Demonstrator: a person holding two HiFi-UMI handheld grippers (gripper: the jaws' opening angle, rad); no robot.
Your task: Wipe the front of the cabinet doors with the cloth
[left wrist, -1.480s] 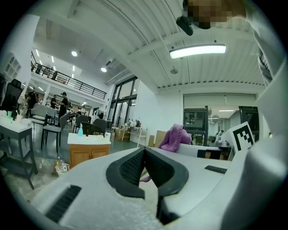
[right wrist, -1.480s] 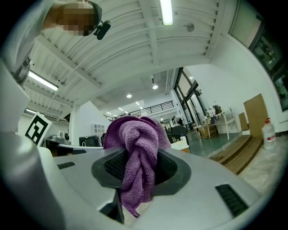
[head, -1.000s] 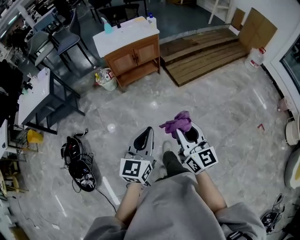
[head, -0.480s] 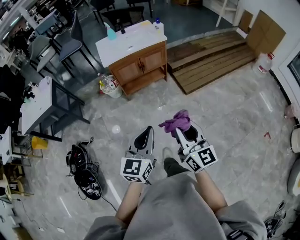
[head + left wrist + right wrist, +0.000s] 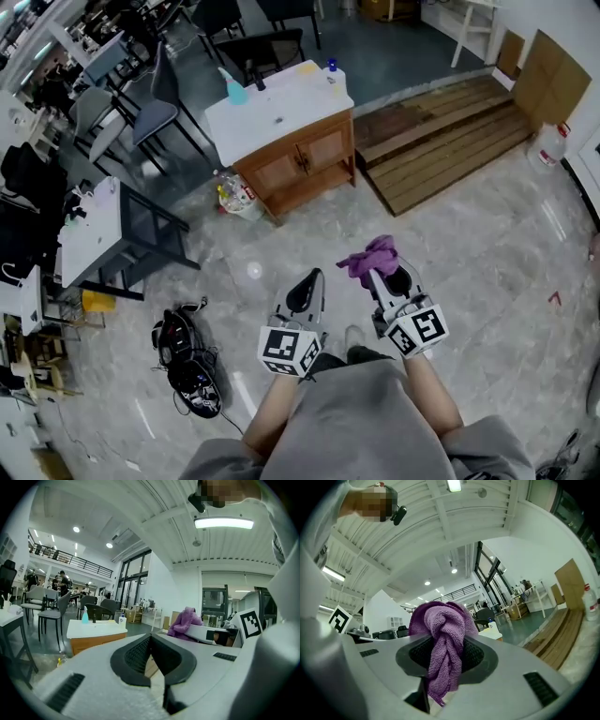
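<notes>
A purple cloth is bunched between the jaws of my right gripper, which is shut on it; in the right gripper view the cloth hangs twisted through the jaws. My left gripper is shut with nothing in it, its jaws meeting at a point. The wooden cabinet with two front doors and a white top stands a few steps ahead, at the upper middle of the head view. In the left gripper view the cabinet shows small at the left. Both grippers are held at waist height, far from the doors.
A blue spray bottle and a small blue-capped bottle stand on the cabinet top. A bin of rubbish sits left of the cabinet. A wooden platform lies to its right. A dark desk and a tangle of cables are at the left.
The view has moved closer to the cabinet, which now sits lower and larger in the head view. Both grippers keep the same pose, the right still holding the cloth.
</notes>
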